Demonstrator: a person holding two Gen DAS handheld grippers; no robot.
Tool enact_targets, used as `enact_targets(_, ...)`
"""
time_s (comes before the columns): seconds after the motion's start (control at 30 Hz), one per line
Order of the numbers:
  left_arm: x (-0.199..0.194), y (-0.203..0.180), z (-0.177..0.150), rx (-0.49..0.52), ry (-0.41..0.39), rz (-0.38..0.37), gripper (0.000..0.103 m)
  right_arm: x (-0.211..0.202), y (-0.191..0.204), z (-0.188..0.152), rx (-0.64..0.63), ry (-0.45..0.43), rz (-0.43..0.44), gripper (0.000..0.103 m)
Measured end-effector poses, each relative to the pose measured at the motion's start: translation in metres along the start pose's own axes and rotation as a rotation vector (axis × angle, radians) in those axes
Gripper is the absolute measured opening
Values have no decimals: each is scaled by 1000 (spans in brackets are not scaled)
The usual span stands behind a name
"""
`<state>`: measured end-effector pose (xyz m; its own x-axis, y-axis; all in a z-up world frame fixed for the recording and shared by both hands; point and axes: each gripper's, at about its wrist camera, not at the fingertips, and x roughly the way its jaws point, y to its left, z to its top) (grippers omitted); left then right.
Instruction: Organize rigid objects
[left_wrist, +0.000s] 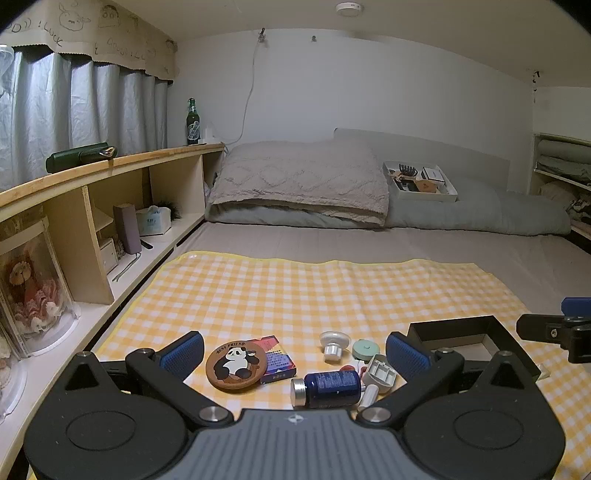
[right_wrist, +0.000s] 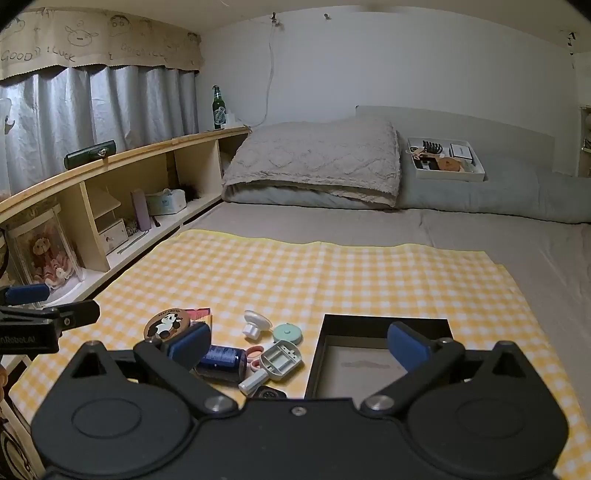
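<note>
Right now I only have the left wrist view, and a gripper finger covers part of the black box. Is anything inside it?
Observer: No. The right wrist view shows the black box holding nothing, just its pale floor.
Operator: Is anything hidden on the near side of the blue bottle?
Observer: Yes. A small black round item lies just beyond the white handle, at the edge of the right gripper's body.

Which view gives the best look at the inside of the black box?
The right wrist view: the black box lies straight ahead, its pale floor mostly visible between the open right gripper fingers. In the left wrist view the black box sits far right, partly hidden behind a finger.
</note>
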<state>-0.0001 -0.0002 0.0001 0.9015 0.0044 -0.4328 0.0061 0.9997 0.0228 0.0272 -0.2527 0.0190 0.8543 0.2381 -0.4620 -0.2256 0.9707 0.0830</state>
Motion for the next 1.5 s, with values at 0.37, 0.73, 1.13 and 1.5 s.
enact_targets(0.37,0,2,-3,-1,3,-1,103,2,-4,-5,-1,3,0,103)
enact_targets(0.73,1,2,-2,-1,7,-1,103,0,-3,-2,-3,6,-1,103)
enact_targets(1.13,-1,1,-5,-2,10,-1,103,5,-2,-10,-2,8,-2,103)
enact_targets(1.5,0,2,-11,-3,12,-1,103,5,-1,-10,-6,10,-1,103)
